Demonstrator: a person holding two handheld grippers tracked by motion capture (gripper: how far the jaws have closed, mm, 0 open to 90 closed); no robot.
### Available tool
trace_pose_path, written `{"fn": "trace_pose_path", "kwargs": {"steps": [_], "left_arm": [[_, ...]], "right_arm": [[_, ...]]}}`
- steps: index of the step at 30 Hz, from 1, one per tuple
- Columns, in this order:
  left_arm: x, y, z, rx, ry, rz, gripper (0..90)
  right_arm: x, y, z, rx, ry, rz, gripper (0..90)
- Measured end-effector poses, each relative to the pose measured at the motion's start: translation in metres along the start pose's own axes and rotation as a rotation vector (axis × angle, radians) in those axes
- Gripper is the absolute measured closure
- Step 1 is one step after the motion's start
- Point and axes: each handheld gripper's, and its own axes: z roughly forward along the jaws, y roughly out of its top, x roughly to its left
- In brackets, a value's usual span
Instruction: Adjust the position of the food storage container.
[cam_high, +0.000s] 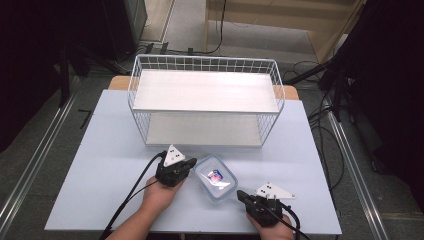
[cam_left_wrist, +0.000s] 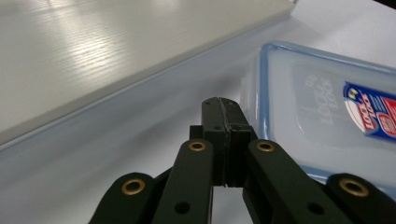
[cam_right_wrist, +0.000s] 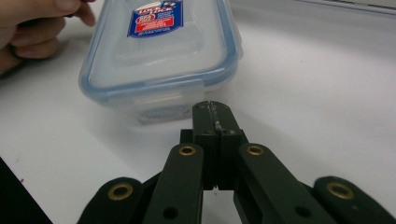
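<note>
Both tongs are pressed together with nothing between them. Starting at the left, the left gripper (cam_high: 189, 165) rests on the table with its joined tips just beside the short end of the lidded container (cam_high: 215, 178); in the left gripper view the closed jaws sit next to the blue rim of that box (cam_left_wrist: 327, 107), near it, though whether they touch it I cannot tell. The container lies flat on the pale blue table (cam_high: 100, 170), lid on and label up, in front of the wire shelf rack (cam_high: 205, 102) and between the two hands. Further right, the right gripper (cam_high: 242, 195) points at the box's near corner, its jaws likewise shut and empty; in the right gripper view they stop just short of the latch side of the container (cam_right_wrist: 161, 60).

As a judgement, the work is at its start: the box is not gripped or lifted, and both shelves of the rack are bare. If the box is meant for the rack, taking hold, carrying and placing are all left.

Room is generous. Bare table lies left and right of the box, and the lower shelf opens straight ahead. Its wire sides and the upper board's front edge are the borders to mind, and the right hand sits close to the table's near edge.
</note>
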Motion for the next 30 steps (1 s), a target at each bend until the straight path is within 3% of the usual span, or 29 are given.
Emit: {"fn": "trace_pose_path", "kwargs": {"steps": [2, 6, 8, 9, 10, 11, 12, 13, 14, 16, 18, 21, 25, 30], "left_arm": [[-0.013, -0.008, -0.009, 0.005, -0.015, 0.027, 90.0], [-0.021, -0.017, -0.021, 0.019, -0.03, 0.035, 90.0], [-0.025, -0.026, -0.039, 0.02, -0.04, 0.037, 90.0], [-0.025, -0.026, -0.039, 0.02, -0.04, 0.037, 90.0], [-0.025, -0.029, -0.054, 0.011, -0.018, 0.061, 90.0], [-0.025, -0.029, -0.054, 0.011, -0.018, 0.061, 90.0], [-0.02, -0.03, -0.07, -0.008, 0.001, 0.058, 90.0], [-0.02, -0.03, -0.07, -0.008, 0.001, 0.058, 90.0], [-0.013, -0.03, -0.083, -0.03, 0.025, 0.064, 90.0], [-0.009, -0.032, -0.09, -0.047, 0.041, 0.068, 89.4], [0.0, -0.037, -0.098, -0.065, 0.056, 0.041, 88.6], [0.012, -0.04, -0.102, -0.067, 0.072, -0.001, 88.2], [0.021, -0.04, -0.098, -0.059, 0.088, -0.024, 88.9], [0.025, -0.043, -0.073, 0.012, 0.103, -0.037, 90.0]], "right_arm": [[-0.002, -0.003, -0.003, 0.011, -0.018, 0.005, 90.0], [-0.008, -0.005, -0.006, 0.012, -0.029, 0.022, 90.0], [-0.008, -0.005, -0.005, 0.01, -0.031, 0.021, 90.0], [-0.007, -0.005, -0.005, 0.008, -0.032, 0.017, 90.0], [-0.007, -0.004, -0.004, 0.013, -0.034, 0.017, 90.0], [-0.007, -0.004, -0.004, 0.013, -0.034, 0.017, 90.0], [-0.007, -0.004, -0.004, 0.016, -0.037, 0.014, 90.0], [-0.007, -0.004, -0.003, 0.016, -0.037, 0.019, 90.0], [-0.007, -0.004, -0.002, 0.016, -0.038, 0.019, 90.0], [-0.008, -0.004, -0.002, 0.018, -0.042, 0.018, 90.0], [-0.009, -0.003, 0.001, 0.019, -0.046, 0.022, 90.0], [-0.01, 0.002, 0.006, 0.015, -0.044, 0.035, 90.0], [-0.009, 0.014, 0.021, 0.005, -0.051, 0.023, 90.0], [-0.003, 0.026, 0.049, 0.022, -0.026, -0.017, 90.0]]}}
